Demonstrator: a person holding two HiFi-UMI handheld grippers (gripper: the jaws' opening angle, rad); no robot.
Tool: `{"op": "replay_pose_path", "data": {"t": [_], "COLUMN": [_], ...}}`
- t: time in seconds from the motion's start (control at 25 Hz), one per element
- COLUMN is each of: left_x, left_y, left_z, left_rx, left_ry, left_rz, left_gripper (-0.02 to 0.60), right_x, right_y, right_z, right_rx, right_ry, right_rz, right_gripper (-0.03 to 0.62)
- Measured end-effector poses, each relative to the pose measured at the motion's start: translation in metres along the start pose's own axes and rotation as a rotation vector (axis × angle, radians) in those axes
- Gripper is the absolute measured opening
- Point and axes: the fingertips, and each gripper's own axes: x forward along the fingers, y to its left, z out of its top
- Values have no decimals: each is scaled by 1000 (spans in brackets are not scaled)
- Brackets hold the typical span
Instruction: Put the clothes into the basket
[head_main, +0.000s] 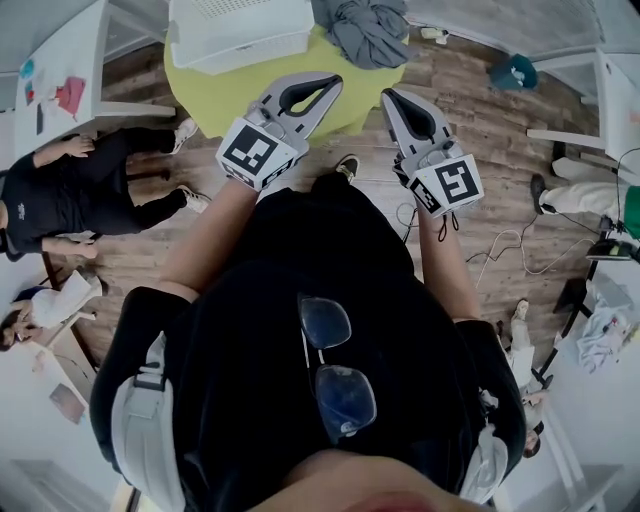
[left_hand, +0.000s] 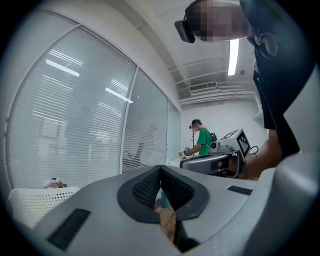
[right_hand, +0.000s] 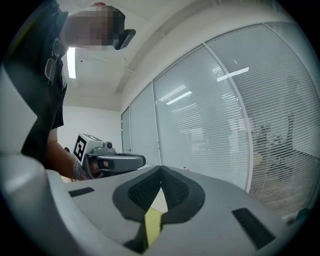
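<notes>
**Head view.** Both bare forearms reach forward from the body, side by side. The left gripper and the right gripper point toward the round yellow-green table. The tips of the left gripper reach over the table's near edge, and those of the right gripper lie just short of it, over the wood-plank floor. On each gripper the tips meet, leaving only the loop-shaped gap behind them, and nothing is held. The heap of grey clothes lies on the far side of the table. It is just beside the white perforated plastic basket, to the right of it and not inside it. A person in black sits on the floor at the left.

**Left gripper view.** The left gripper is held about level. Its ribbed pads are closed tip to tip and hold nothing. The right gripper shows alongside, and the basket shows low at the left.

**Right gripper view.** The right gripper is level, with its jaws fully together and nothing gripped. A strip of the table shows through the gap behind the tips. The left gripper is held parallel beside it.
</notes>
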Motion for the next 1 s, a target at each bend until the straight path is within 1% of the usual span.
{"op": "replay_pose_path", "data": {"t": [0.16,0.4,0.72,1.0], "left_x": [25,53,73,90], "left_y": [-1,-1,10,36], "left_z": [3,3,-13,-32], "left_rx": [0,-2,-20,-34], "left_ry": [6,17,39,41], "left_rz": [24,57,99,133], "left_gripper": [10,9,10,10], "right_x": [-6,-6,2,23], "right_y": [-26,-55,-85,-104], "right_z": [-3,-8,-22,-31], "right_rx": [11,14,31,42], "right_ry": [7,13,53,76], "right_rz": [25,67,65,56], "right_gripper": [26,26,26,26]}}
